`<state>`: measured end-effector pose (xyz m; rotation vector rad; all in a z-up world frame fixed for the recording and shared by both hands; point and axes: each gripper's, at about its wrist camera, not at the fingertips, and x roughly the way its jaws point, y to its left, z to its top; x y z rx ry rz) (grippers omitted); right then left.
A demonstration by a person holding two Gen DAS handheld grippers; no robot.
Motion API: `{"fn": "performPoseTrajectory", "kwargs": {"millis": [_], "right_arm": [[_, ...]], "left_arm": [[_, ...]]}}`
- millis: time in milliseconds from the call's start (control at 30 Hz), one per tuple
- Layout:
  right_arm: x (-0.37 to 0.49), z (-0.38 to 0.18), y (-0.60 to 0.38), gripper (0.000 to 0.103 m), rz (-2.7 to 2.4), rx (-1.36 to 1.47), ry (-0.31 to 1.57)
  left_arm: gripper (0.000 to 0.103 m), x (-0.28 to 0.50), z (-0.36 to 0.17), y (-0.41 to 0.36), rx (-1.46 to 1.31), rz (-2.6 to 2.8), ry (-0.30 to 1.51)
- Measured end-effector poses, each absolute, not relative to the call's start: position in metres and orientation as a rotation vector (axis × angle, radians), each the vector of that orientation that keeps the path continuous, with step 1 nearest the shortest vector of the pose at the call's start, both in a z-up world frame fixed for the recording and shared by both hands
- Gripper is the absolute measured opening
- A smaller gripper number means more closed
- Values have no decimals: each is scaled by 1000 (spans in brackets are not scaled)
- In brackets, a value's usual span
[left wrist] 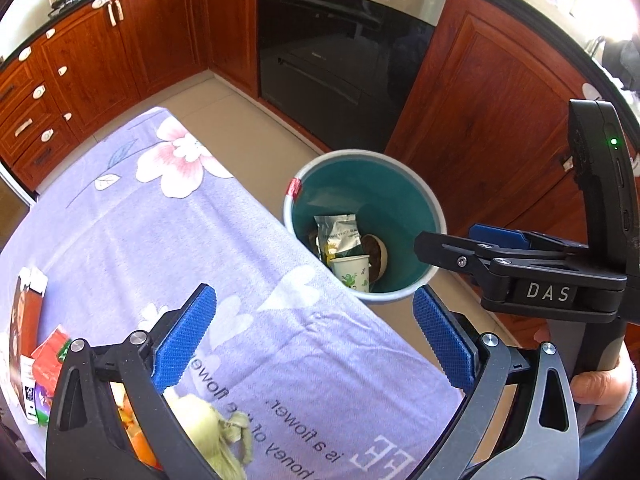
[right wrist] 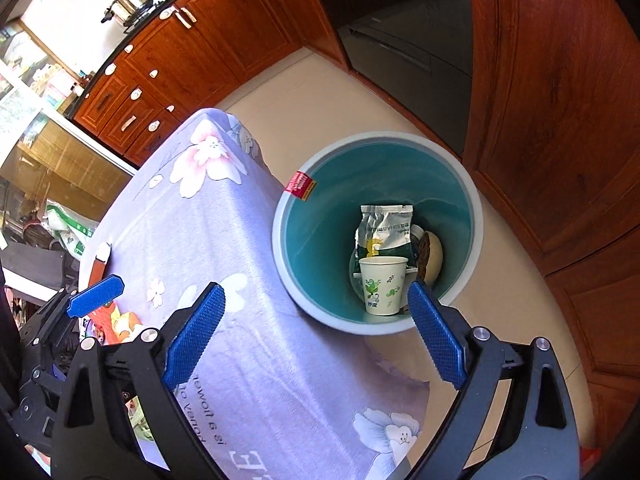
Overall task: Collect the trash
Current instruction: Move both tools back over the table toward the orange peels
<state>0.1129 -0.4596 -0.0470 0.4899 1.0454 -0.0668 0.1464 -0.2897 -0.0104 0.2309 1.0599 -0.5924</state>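
Note:
A round bin with a teal inner wall [left wrist: 384, 192] [right wrist: 316, 220] stands on the floor against the table's right edge. Inside lie a paper cup [left wrist: 354, 274] [right wrist: 382, 286], a silver snack bag [left wrist: 338, 232] [right wrist: 384, 226] and a brown round scrap [left wrist: 376, 256] [right wrist: 434, 256]. My left gripper [left wrist: 316, 332] is open over the lilac cloth, nothing between its blue pads. My right gripper [right wrist: 316, 328] [left wrist: 448, 240] is open above the bin's near rim, holding nothing. Red packets [left wrist: 52, 356], orange peel [left wrist: 136, 432] and a pale crumpled scrap [left wrist: 208, 428] lie on the table.
The table wears a lilac floral cloth [left wrist: 160, 220] [right wrist: 200, 220]. Wooden cabinets [left wrist: 152, 36] and a black oven [left wrist: 340, 52] line the far side, with beige floor [left wrist: 248, 136] between. A brown box [left wrist: 22, 312] sits at the table's left. A hand [left wrist: 600, 384] holds the right gripper's handle.

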Motion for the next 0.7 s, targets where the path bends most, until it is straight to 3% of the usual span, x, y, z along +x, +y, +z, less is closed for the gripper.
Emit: {"fn": "performPoseTrajectory", "kwargs": {"millis": [300,700], "right_arm": [[99,-32,-412,89,-3,440,1051],[105,-39,-328,89,125,357,1123]], "left_arm": [[99,121,5,-227,202,-532,1025],[99,113,-14,-98,121,-323,1029]]}}
